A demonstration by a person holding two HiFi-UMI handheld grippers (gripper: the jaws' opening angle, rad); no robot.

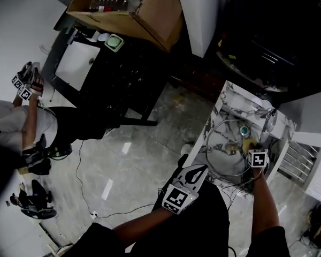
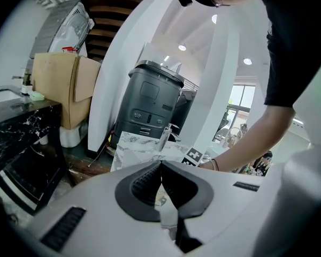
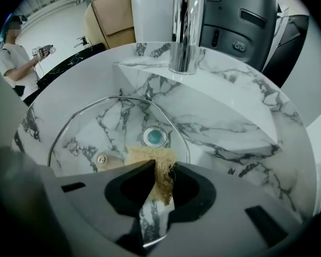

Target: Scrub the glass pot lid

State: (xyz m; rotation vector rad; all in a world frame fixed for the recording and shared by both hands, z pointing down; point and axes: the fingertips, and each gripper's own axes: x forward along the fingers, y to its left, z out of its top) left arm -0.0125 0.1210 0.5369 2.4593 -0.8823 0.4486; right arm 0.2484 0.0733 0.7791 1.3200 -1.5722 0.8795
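Note:
The glass pot lid [image 3: 91,125] leans inside the marble sink [image 3: 224,116], its knob [image 3: 101,159] low on the left; in the head view the lid [image 1: 224,143] fills the basin. My right gripper [image 3: 163,167] is shut on a tan fibrous scrubber [image 3: 150,157] that rests against the lid's glass just above the blue drain [image 3: 155,137]. From above, that gripper [image 1: 252,148] reaches in over the sink's near right side. My left gripper [image 1: 201,169] hangs outside the sink by its front left corner; its jaws [image 2: 161,166] meet with nothing between them.
A chrome faucet [image 3: 184,25] stands behind the basin. Beyond it is a grey appliance [image 2: 152,103]. A second person with grippers [image 1: 25,84] stands far left beside a black table [image 1: 104,74] and a cardboard box [image 1: 128,7]. Cables [image 1: 85,191] cross the tile floor.

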